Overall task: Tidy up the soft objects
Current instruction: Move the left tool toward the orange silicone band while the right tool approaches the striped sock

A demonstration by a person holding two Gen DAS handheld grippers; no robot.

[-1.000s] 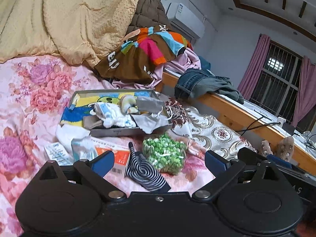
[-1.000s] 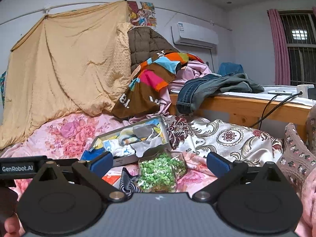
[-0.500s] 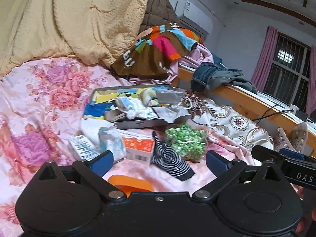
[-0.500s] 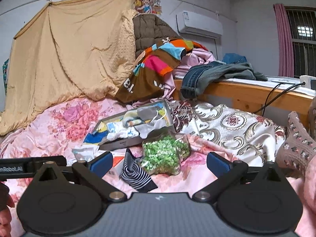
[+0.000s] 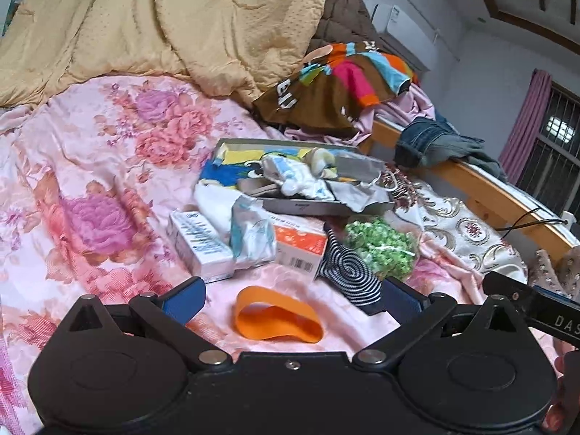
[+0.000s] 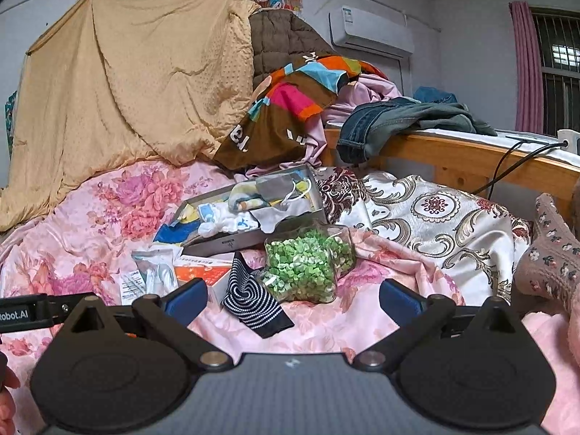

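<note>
Left hand-held gripper (image 5: pixel 291 299) spread above orange band (image 5: pixel 277 314); right hand-held gripper (image 6: pixel 293 299) spread, empty.

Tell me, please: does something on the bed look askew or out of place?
Yes. The grey box lies tilted on the pink bedspread, overfilled, with cloths and a grey mask hanging over its rim. Cartons, a striped sock and an orange band lie scattered in front of it.
</note>
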